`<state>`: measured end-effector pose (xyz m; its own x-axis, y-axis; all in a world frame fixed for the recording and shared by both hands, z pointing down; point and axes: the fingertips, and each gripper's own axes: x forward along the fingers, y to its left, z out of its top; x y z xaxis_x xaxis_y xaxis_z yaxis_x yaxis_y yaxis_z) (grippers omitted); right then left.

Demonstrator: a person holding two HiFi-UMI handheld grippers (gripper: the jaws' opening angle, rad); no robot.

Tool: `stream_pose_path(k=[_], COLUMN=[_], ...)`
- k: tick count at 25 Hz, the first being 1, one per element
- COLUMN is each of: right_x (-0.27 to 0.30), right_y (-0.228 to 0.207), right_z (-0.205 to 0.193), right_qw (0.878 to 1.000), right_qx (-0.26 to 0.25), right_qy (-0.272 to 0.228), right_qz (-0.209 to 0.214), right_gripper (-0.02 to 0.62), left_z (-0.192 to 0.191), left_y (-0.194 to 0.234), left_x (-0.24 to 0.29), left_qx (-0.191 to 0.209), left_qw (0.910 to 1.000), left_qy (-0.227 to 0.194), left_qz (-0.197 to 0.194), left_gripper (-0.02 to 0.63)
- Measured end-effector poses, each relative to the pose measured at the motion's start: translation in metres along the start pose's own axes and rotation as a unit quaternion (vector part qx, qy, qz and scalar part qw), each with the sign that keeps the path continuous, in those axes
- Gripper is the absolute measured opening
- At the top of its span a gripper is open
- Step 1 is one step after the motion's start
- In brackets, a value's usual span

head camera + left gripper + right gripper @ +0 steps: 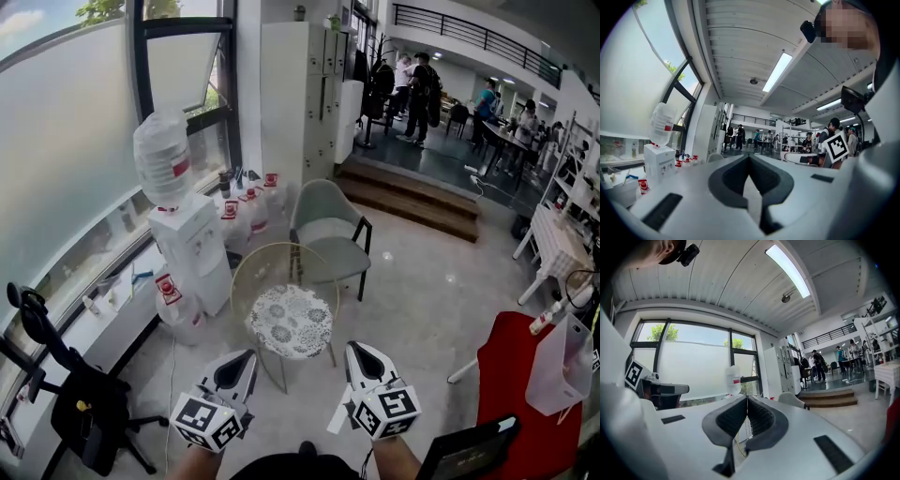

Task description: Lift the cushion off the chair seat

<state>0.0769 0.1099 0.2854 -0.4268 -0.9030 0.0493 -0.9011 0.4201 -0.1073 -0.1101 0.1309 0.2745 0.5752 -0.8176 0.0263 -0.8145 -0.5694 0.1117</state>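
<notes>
A round cushion (290, 322) with a grey floral pattern lies on the seat of a gold wire chair (273, 253), seen in the head view in front of me. My left gripper (243, 364) is held level just short of the seat's near left edge, and my right gripper (359, 356) just short of its near right edge. Neither touches the cushion. In the left gripper view the left gripper (749, 158) has its jaws closed tip to tip with nothing between them. The right gripper (747, 397) looks the same in its own view: shut and empty.
A white water dispenser (190, 242) with a bottle on top stands left of the chair, with several water jugs (246, 212) on the floor. A grey-green armchair (328, 230) stands behind. A black office chair (86, 405) is at near left, a red panel (523, 398) at near right. Steps (412, 195) and people lie beyond.
</notes>
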Motion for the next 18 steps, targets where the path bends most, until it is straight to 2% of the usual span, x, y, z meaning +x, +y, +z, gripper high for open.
stream_pose_path(k=[11, 18], right_x=[0.031, 0.06], right_y=[-0.066, -0.088], right_z=[-0.002, -0.005], right_qw=[1.0, 1.0], right_qx=[0.007, 0.018], right_qy=[-0.002, -0.002], right_qz=[0.011, 0.011], right_gripper=[0.011, 0.011], left_z=[-0.004, -0.009], left_y=[0.0, 0.013], left_x=[0.069, 0.099], left_qx=[0.001, -0.002], left_qw=[0.9999, 0.9996], left_qy=[0.012, 0.027], left_qz=[0.012, 0.012], left_gripper=[0.008, 0.008])
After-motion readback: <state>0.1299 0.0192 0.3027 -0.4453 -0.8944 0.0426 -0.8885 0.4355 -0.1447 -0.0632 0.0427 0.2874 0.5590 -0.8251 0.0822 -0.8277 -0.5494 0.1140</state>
